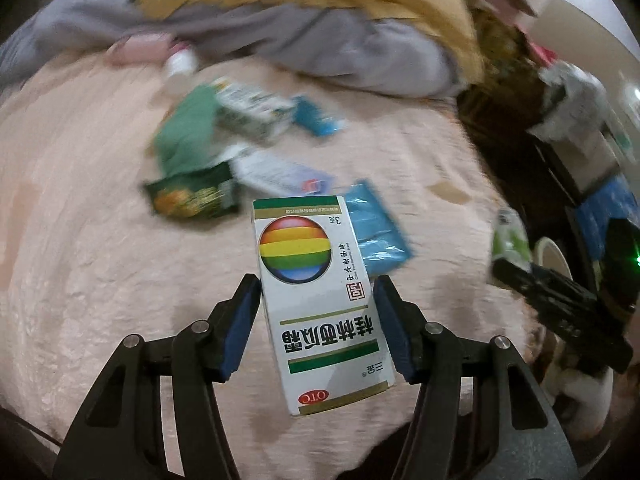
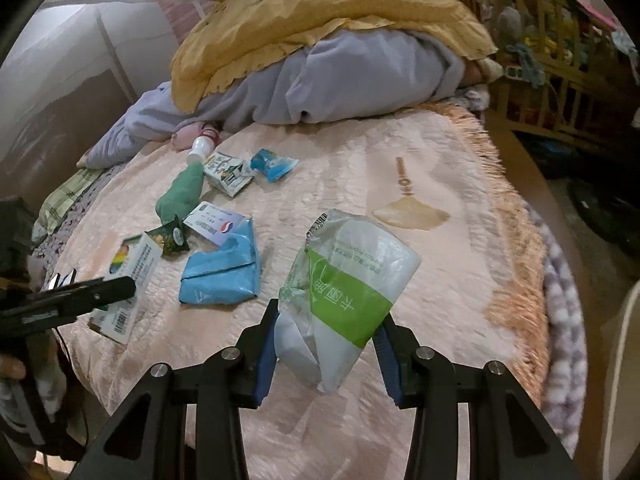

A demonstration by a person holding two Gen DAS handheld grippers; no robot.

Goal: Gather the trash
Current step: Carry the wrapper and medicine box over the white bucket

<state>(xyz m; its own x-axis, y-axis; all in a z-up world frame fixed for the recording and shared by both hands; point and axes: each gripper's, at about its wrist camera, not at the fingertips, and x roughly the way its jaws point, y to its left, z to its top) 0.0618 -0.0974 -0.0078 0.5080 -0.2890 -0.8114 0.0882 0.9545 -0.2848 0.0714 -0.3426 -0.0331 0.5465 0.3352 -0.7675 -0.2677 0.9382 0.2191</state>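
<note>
1. Left wrist view: the white medicine box (image 1: 320, 304) is seen between the blue pads (image 1: 242, 328) of the left gripper (image 1: 314, 328). The right pad meets the box edge; a thin gap may remain at the left pad, so whether the box is clamped cannot be told.
2. Right wrist view: the clear and green plastic bag (image 2: 344, 300) is held, crumpled, in the closed jaws of the right gripper (image 2: 326, 344), raised off the pink bedspread (image 2: 420, 320).
3. Remaining trash is left on the bedspread: a blue packet (image 2: 222, 276), a dark green snack wrapper (image 2: 170, 238), a white card (image 2: 212, 222), a torn carton (image 2: 224, 172), a small blue wrapper (image 2: 274, 164) and a small white bottle (image 2: 200, 148).
4. Risk, box: if the box is only loosely contacted, it is likely to tilt or drop when lifted, since it is taken near one end.
5. Risk, bag: the thin film may slide from the pads if it is swung quickly.
6. Risk, collision: the two grippers are near each other, so contact may result if paths are crossed.
7. Risk, sorting: the green sock-like cloth (image 2: 182, 194) among the litter might be collected by mistake.
</note>
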